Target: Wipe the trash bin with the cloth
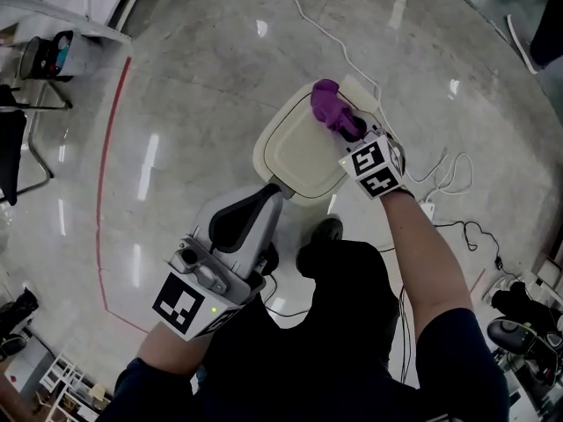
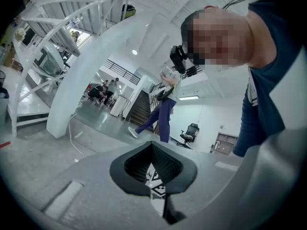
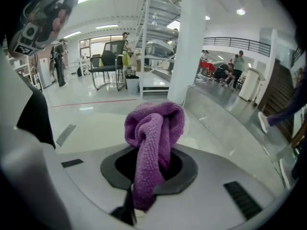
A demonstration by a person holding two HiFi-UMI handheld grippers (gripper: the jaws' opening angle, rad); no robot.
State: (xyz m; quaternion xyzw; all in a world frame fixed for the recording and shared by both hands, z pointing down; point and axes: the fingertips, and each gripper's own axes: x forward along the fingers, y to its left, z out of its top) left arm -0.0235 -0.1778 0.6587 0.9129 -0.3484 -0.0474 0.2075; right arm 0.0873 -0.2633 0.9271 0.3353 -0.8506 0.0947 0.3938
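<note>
The trash bin (image 1: 295, 152) stands on the floor in front of me, its cream lid seen from above in the head view. A bunched purple cloth (image 1: 329, 105) rests on the lid's far right part. My right gripper (image 1: 348, 127) is shut on that cloth, which hangs as a thick fold (image 3: 152, 143) out of the right gripper (image 3: 151, 166). The left gripper (image 1: 264, 202) hovers at the bin's near left corner, a little above it; whether it touches is unclear. In its own view the left gripper (image 2: 153, 169) has its dark pads together with nothing between them.
A white cable (image 1: 334, 38) runs over the polished floor behind the bin. More cables and a power strip (image 1: 428, 209) lie to the right. A red floor line (image 1: 110, 148) and a chair (image 1: 35, 69) are at the left. My shoe (image 1: 327, 229) is beside the bin.
</note>
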